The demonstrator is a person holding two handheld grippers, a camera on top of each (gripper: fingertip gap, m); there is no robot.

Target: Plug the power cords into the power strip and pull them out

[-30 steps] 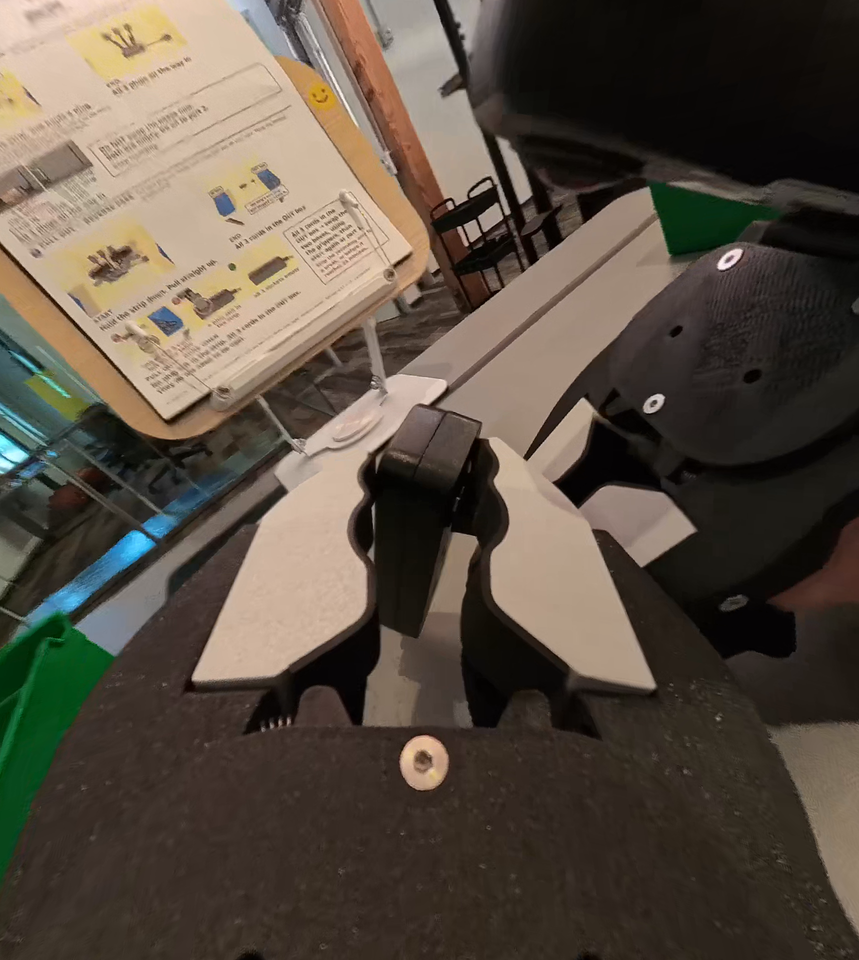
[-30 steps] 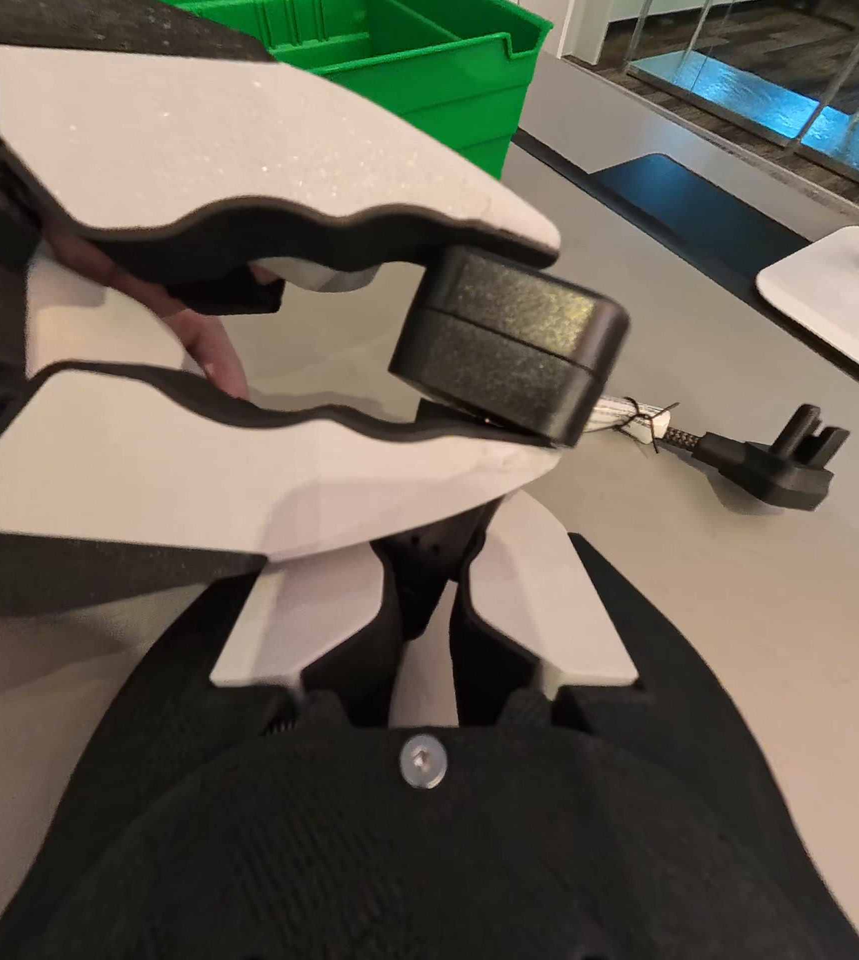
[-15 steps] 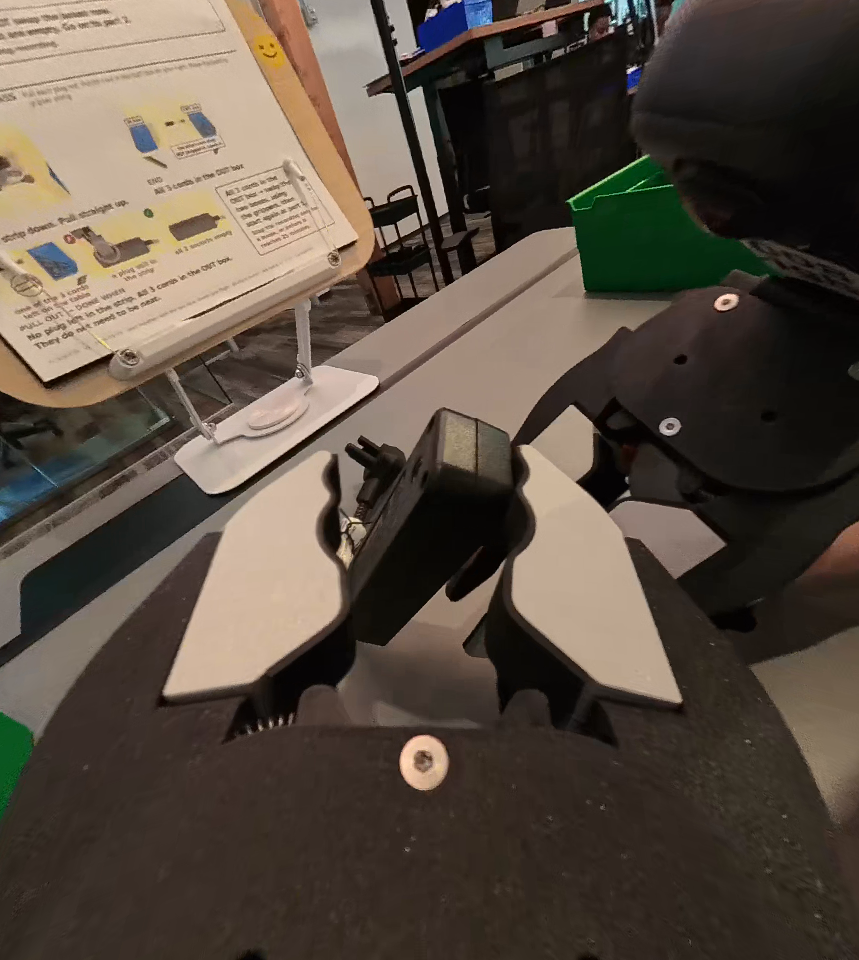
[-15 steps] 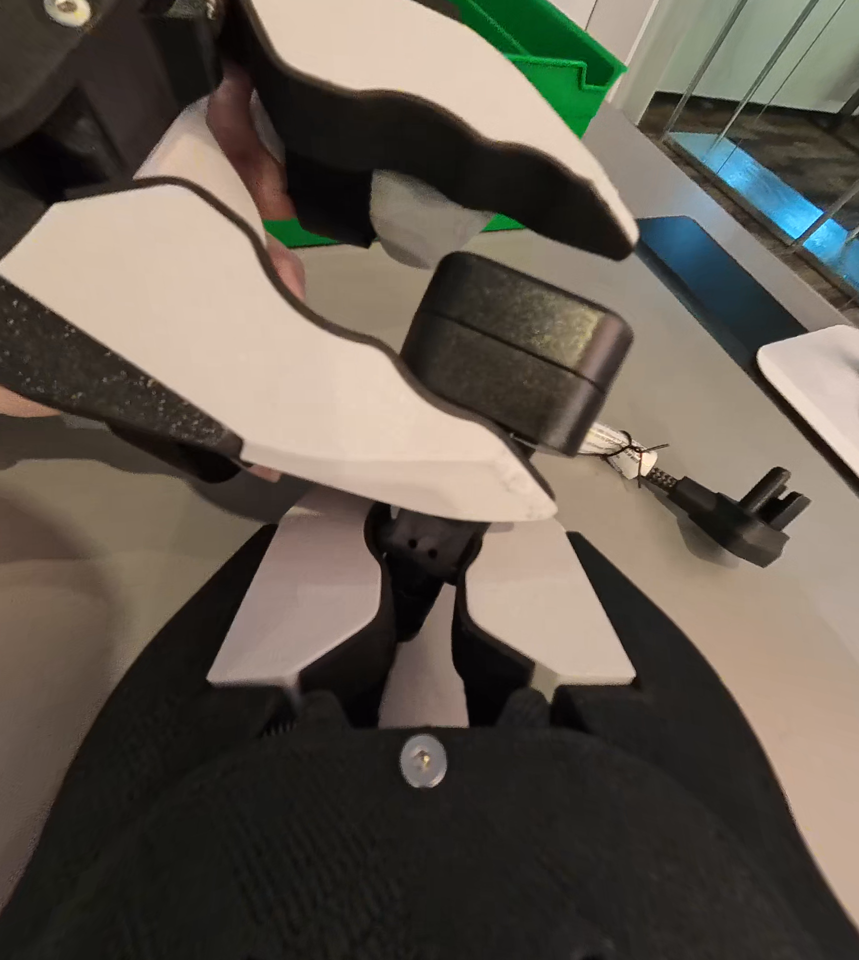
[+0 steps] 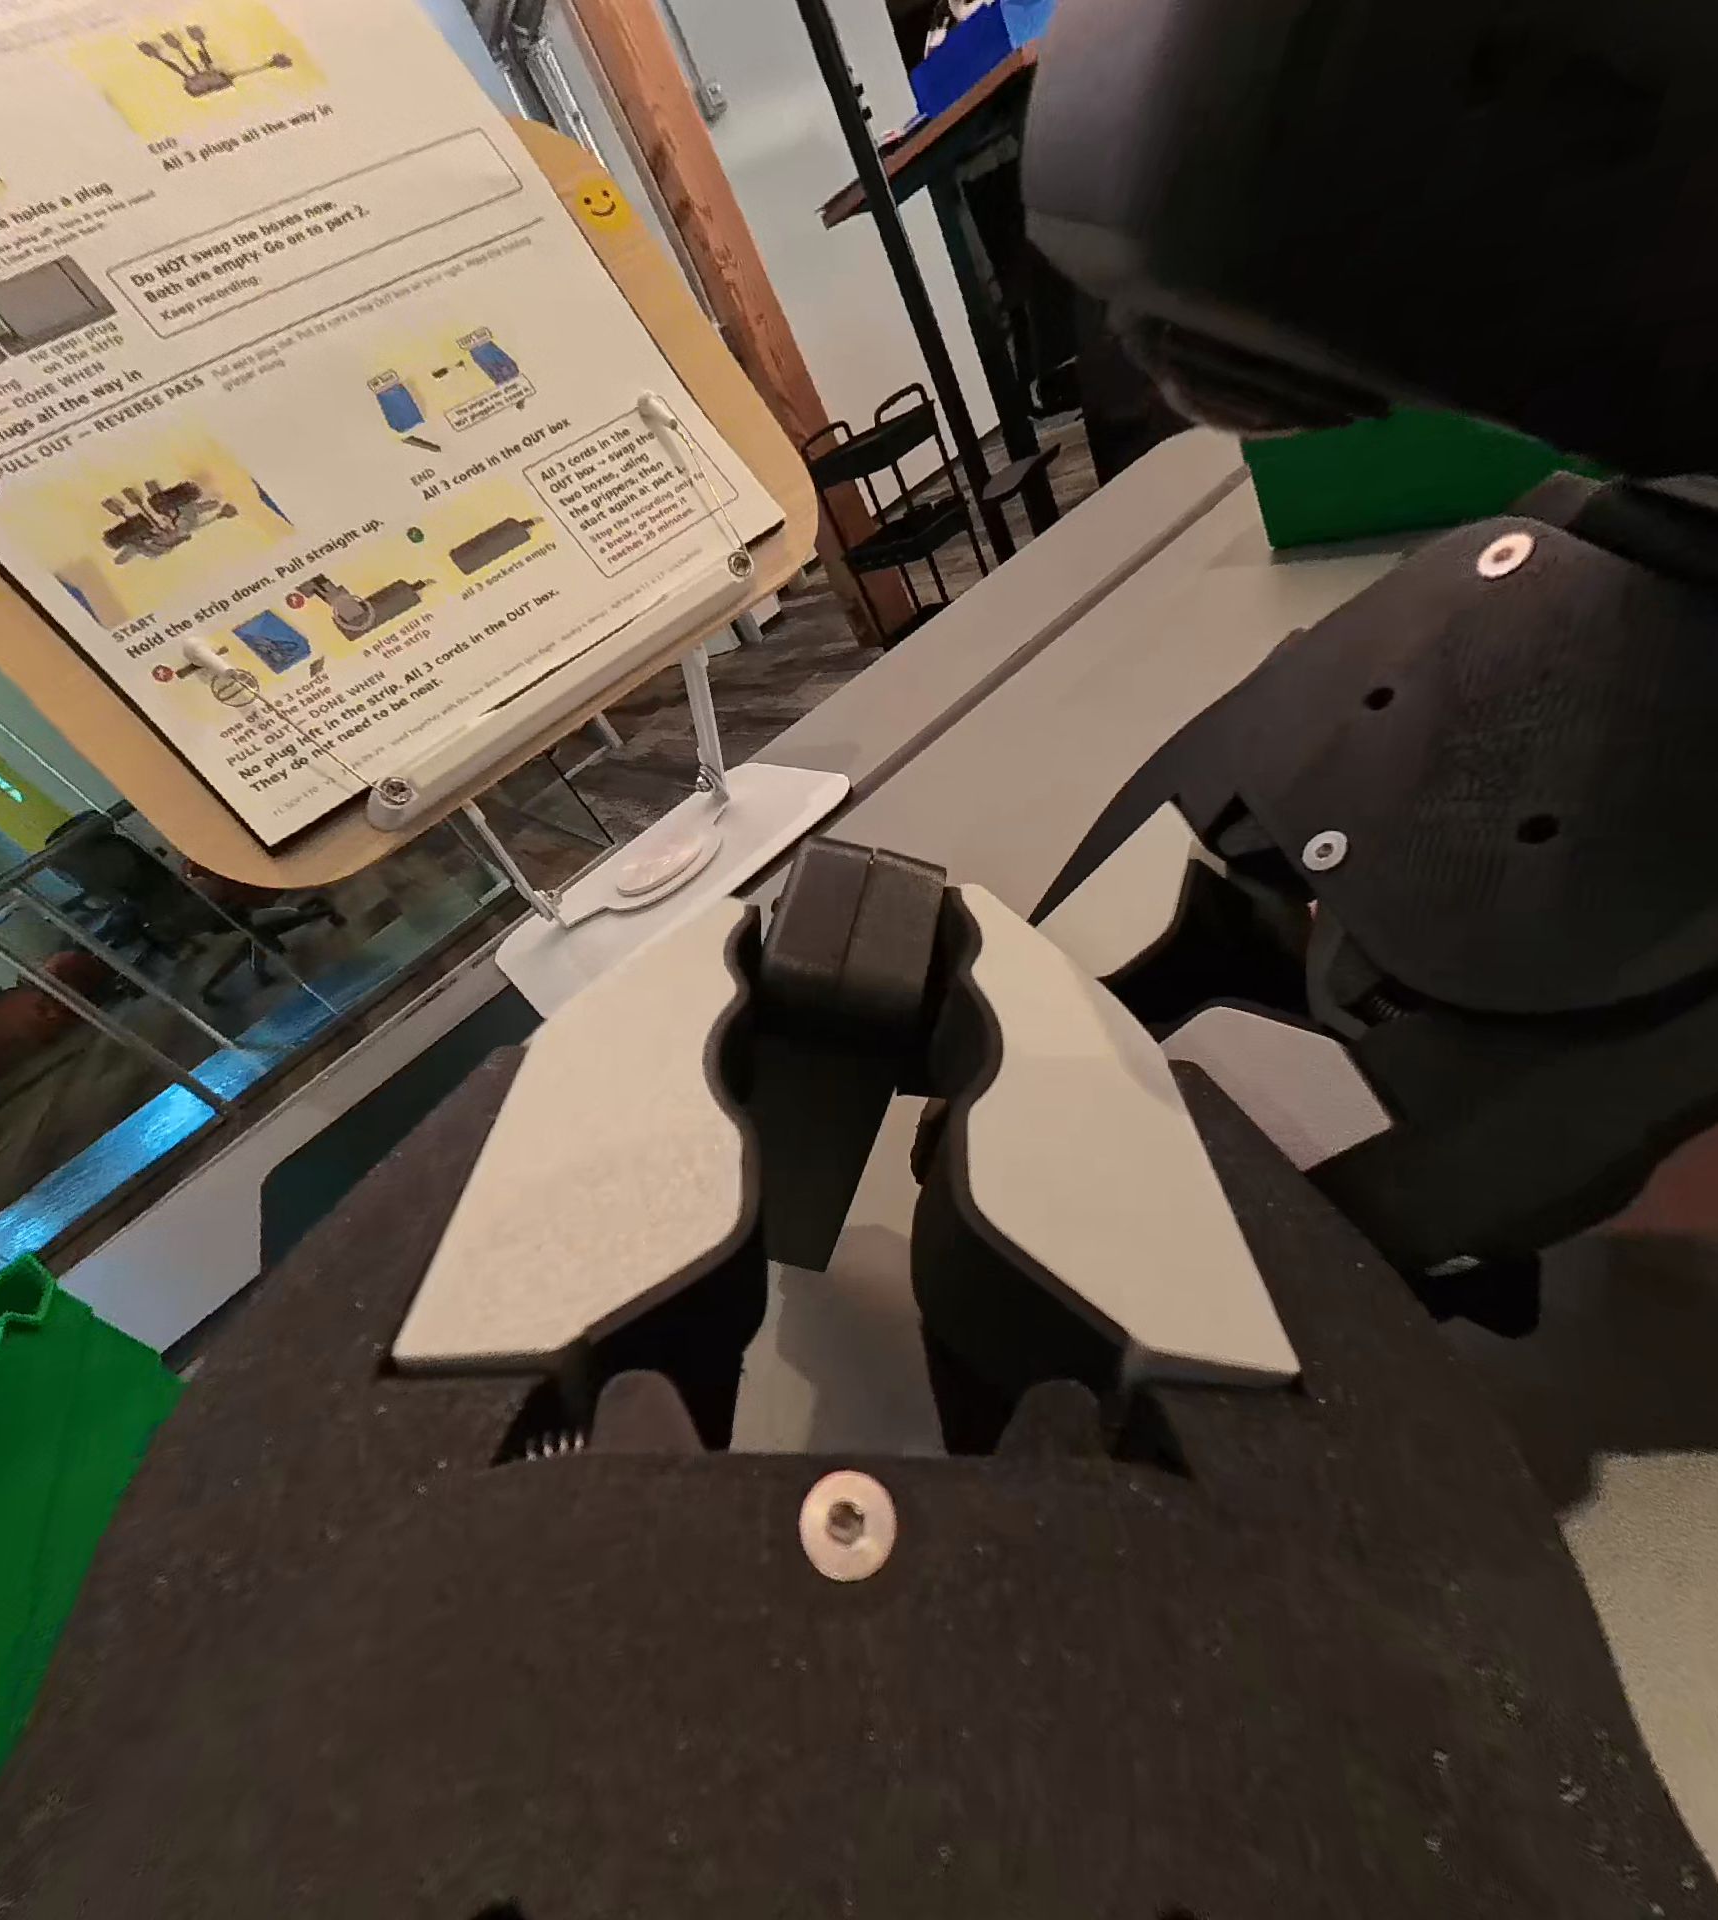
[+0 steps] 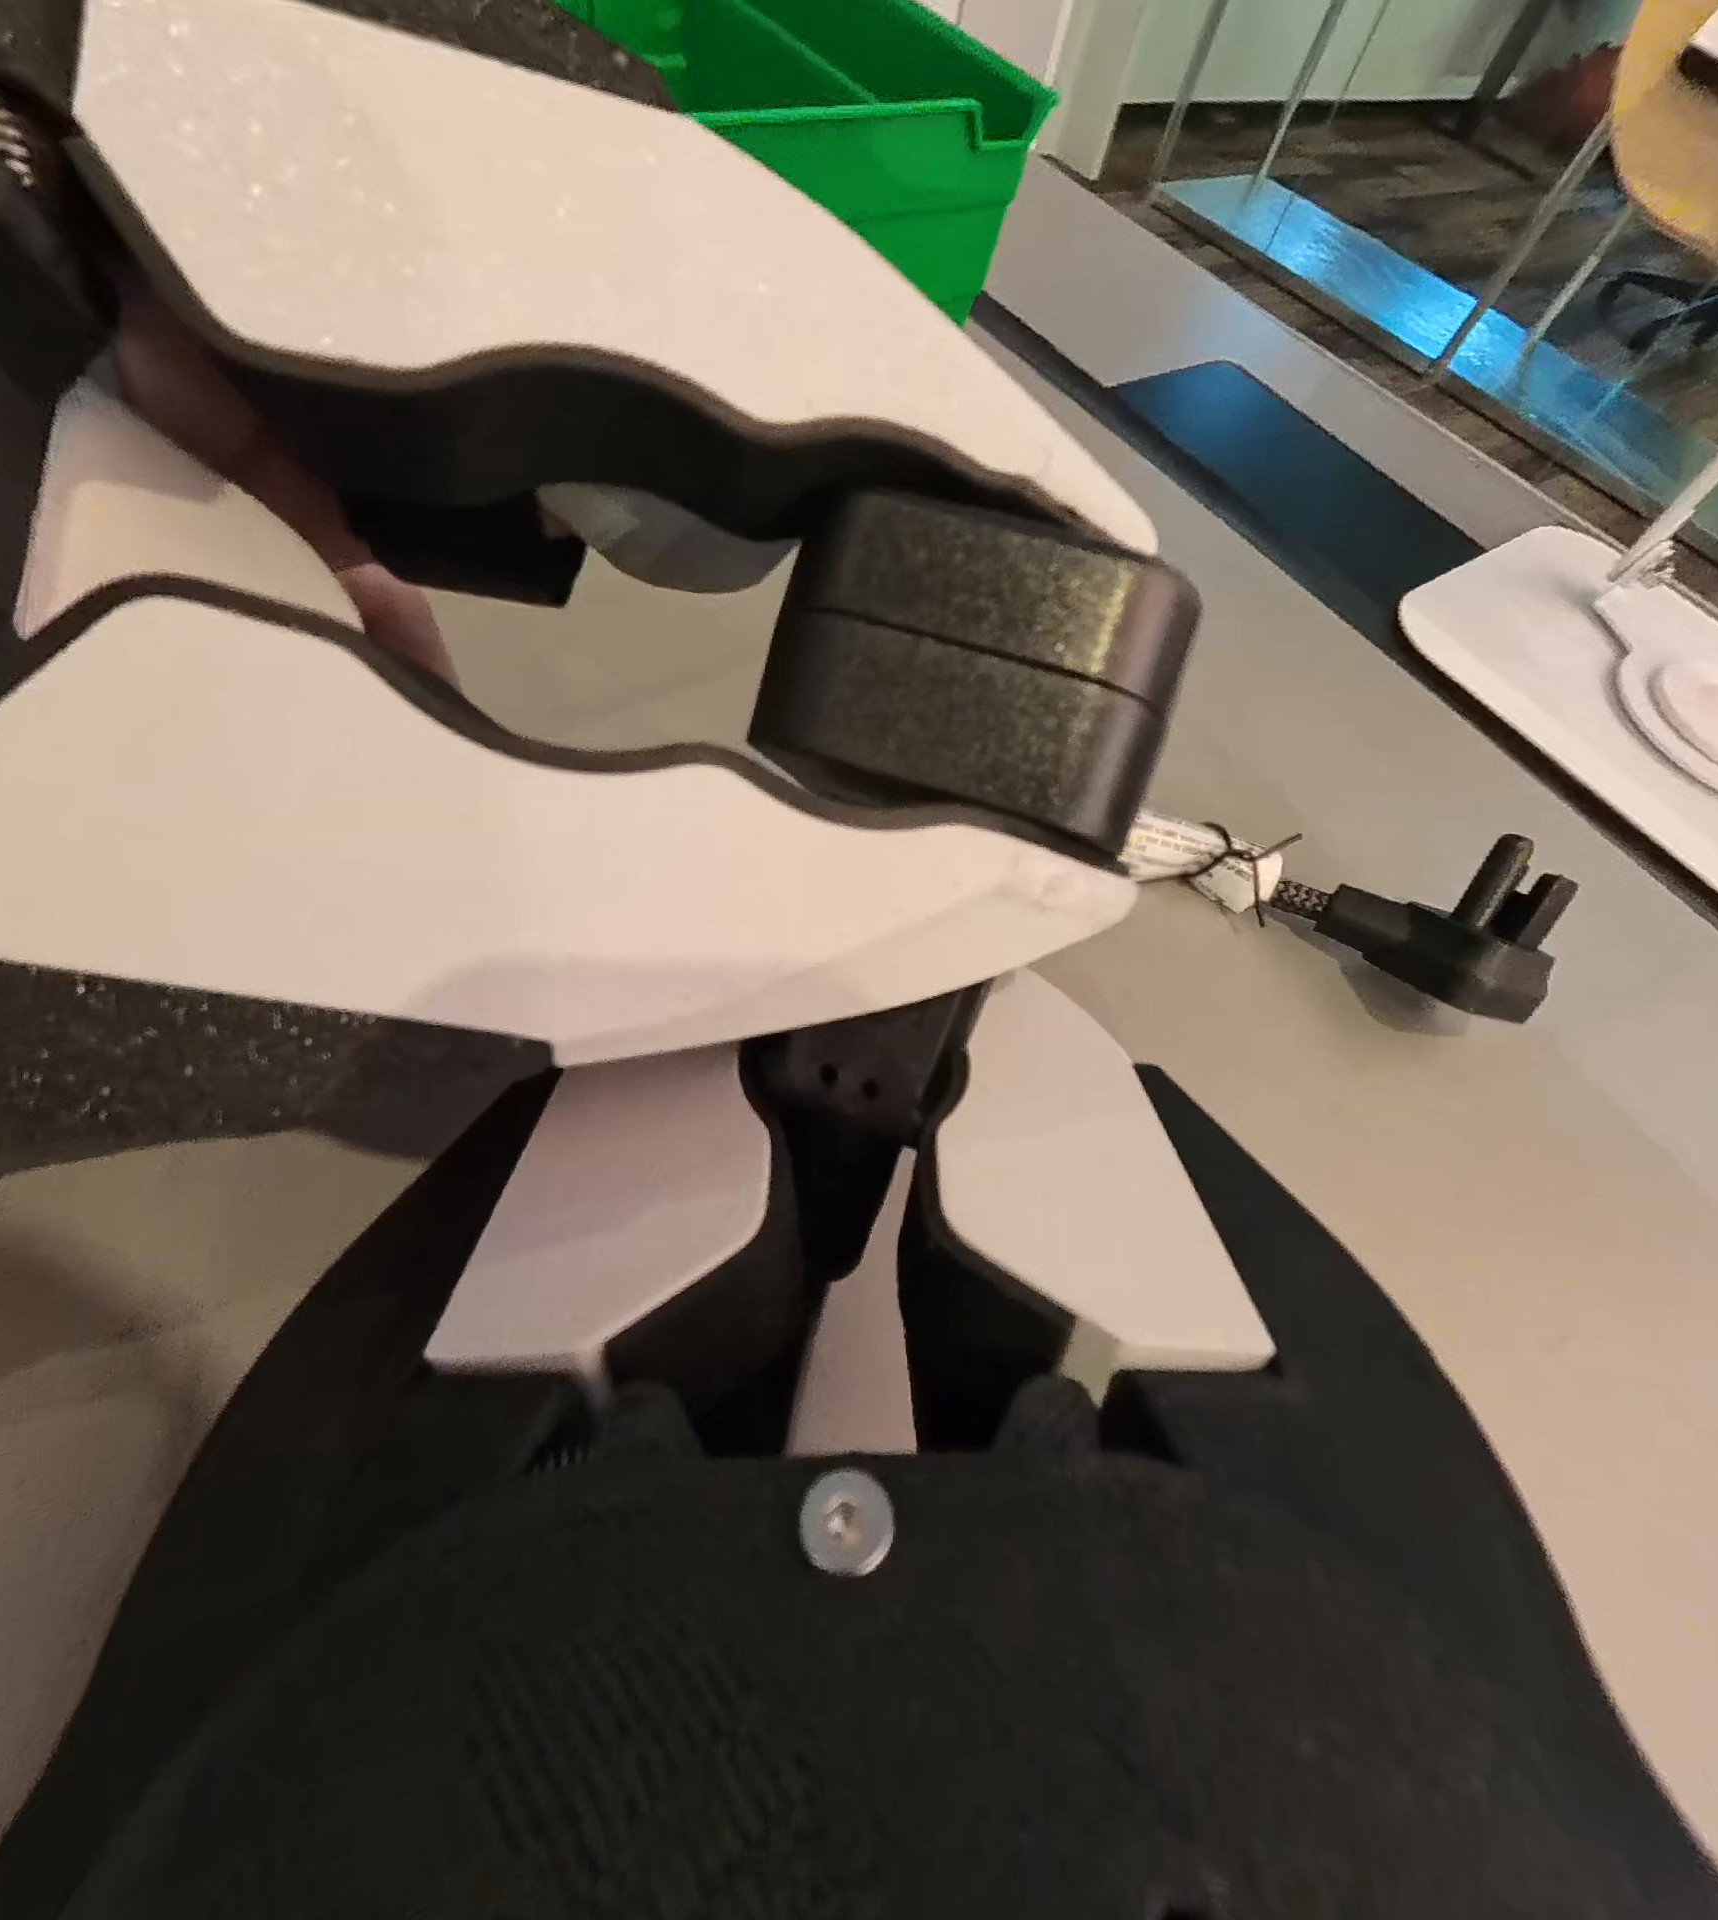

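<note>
My left gripper (image 5: 855,914) is shut on a black box-shaped power strip (image 5: 850,997) and holds it above the grey table. In the right wrist view the left gripper (image 6: 1135,717) comes in from the left, with the strip (image 6: 980,675) between its fingertips. The strip's braided cord ends in a black angled plug (image 6: 1437,935) that lies on the table. My right gripper (image 6: 847,1081) is shut on a black plug piece (image 6: 839,1153) just below the left gripper's lower finger. The right gripper's body (image 5: 1509,935) shows at the right of the left wrist view.
A green bin (image 6: 865,156) stands at the table's far left, and another green bin (image 5: 1354,488) at the far right. An instruction board (image 5: 315,416) on a white stand base (image 6: 1613,644) stands at the back edge. The grey table (image 6: 1354,1299) lies below. Some 7 centimeters of space lies between my two pairs of fingers.
Half a second ago the left jaws stood looser around the strip, which sat tilted. Now they are shut on it again and it sits straight. The right gripper keeps its hold.
</note>
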